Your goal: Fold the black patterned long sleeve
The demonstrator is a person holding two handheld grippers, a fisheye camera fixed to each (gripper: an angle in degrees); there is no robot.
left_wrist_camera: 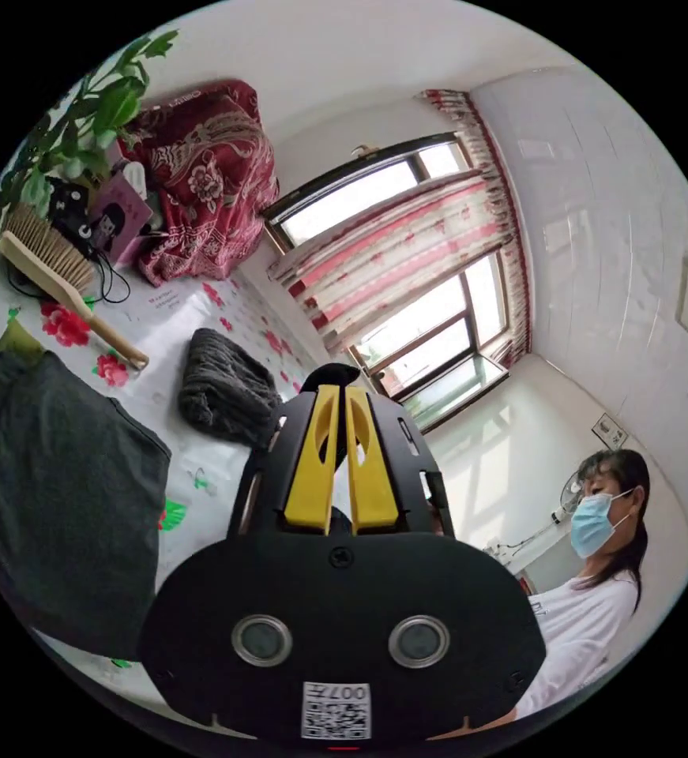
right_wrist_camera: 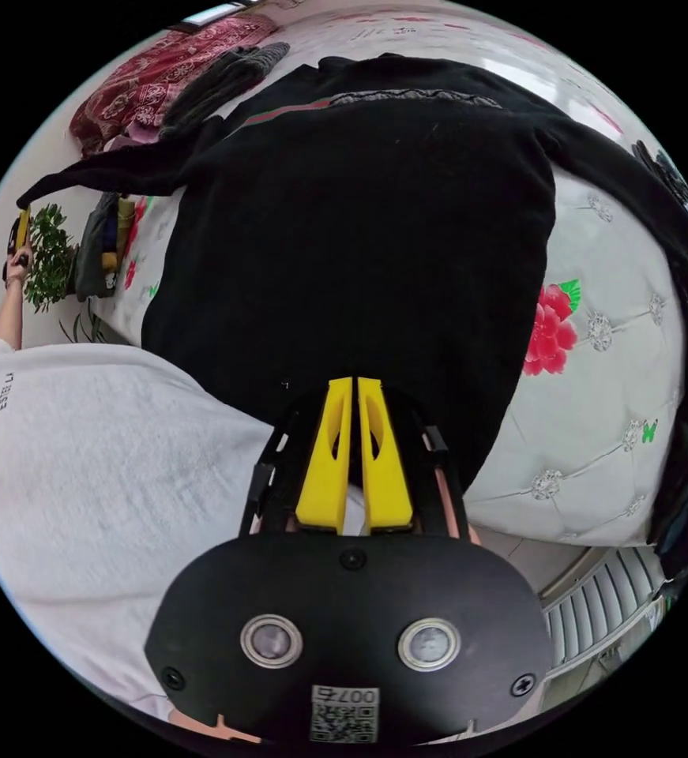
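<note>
On my floral bedsheet a wooden-handled brush lies beside a leafy green plant, with a red patterned quilt bundled behind them. A dark grey knitted bundle sits near a flat grey garment. Striped red curtains hang across the window.

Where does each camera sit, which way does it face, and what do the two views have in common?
Left gripper view: rides on the left gripper, raised, jaws shut on black sleeve tip; faces the window and bed; masked person shows.
Right gripper view: rides on the right gripper, looking over the black long sleeve on the bed; person's white shirt shows.
Shared: red patterned bundle, potted plant, the left gripper.
</note>
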